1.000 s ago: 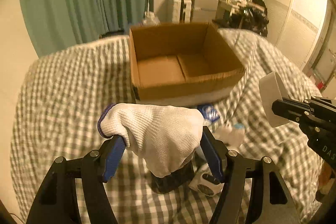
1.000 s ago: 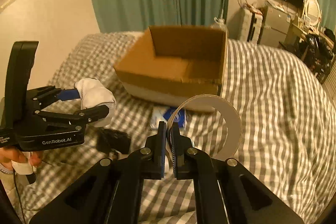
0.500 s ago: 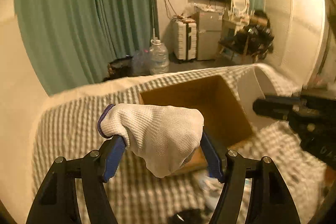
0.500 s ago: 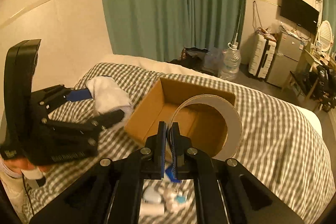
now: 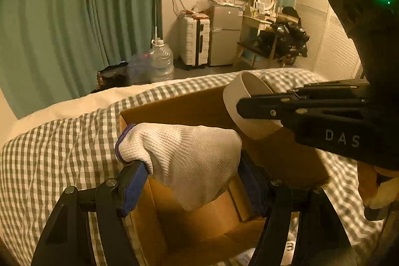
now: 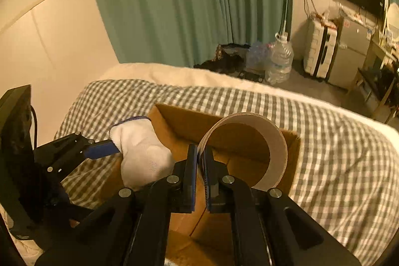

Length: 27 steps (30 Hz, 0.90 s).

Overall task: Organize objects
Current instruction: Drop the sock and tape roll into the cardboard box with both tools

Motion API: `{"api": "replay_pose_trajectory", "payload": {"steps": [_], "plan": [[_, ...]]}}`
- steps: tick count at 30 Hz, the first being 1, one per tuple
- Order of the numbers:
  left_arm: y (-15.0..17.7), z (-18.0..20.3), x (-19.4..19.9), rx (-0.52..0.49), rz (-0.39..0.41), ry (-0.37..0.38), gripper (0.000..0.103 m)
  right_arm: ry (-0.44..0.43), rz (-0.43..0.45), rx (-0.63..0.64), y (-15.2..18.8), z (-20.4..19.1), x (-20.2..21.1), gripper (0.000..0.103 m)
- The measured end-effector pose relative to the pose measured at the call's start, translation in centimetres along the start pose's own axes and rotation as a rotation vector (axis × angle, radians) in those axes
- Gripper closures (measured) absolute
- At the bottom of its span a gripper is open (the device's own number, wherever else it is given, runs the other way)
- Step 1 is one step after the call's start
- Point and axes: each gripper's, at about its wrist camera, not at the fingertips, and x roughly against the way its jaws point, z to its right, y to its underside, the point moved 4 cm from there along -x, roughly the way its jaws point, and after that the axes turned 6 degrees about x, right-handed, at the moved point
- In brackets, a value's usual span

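Note:
My left gripper is shut on a white knit glove and holds it above the left part of an open cardboard box. My right gripper is shut on the rim of a white tape roll and holds it over the same box. The glove and the left gripper show at left in the right wrist view. The tape roll and the right gripper show at right in the left wrist view. The box floor below looks bare.
The box sits on a bed with a grey checked cover. Green curtains, a water jug, a suitcase and a small fridge stand beyond the bed. A small item lies near the box's front.
Both grippers have risen and moved forward, from in front of the box to above it, with the glove and the tape roll still held. The loose items in front of the box have mostly dropped out of view.

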Motion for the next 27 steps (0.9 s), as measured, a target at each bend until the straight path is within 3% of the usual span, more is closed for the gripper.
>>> {"api": "replay_pose_trajectory", "payload": {"steps": [5, 8, 10, 13, 19, 27], "plan": [[1.0, 0.2, -1.7, 0.000, -0.053, 0.001, 0.027, -0.002, -0.045, -0.006, 1.8, 0.0, -2.2, 0.097], [1.7, 0.9, -1.4, -0.005, -0.072, -0.017, 0.019, 0.011, -0.057, -0.002, 2.4, -0.4, -1.8, 0.090], [2.1, 1.1, -0.8, 0.001, -0.087, -0.016, 0.018, 0.021, -0.053, -0.014, 2.5, -0.5, -0.9, 0.066], [2.8, 0.8, 1.3, 0.012, -0.084, -0.028, 0.008, 0.041, -0.038, -0.016, 2.7, -0.7, 1.4, 0.059], [3.0, 0.9, 6.6, 0.016, -0.030, -0.064, 0.004, 0.092, 0.006, -0.013, 2.9, -1.2, 7.4, 0.049], [5.8, -0.5, 12.6, 0.048, -0.015, -0.185, 0.004, 0.147, 0.033, 0.054, 4.9, -3.7, 14.4, 0.042]]}}
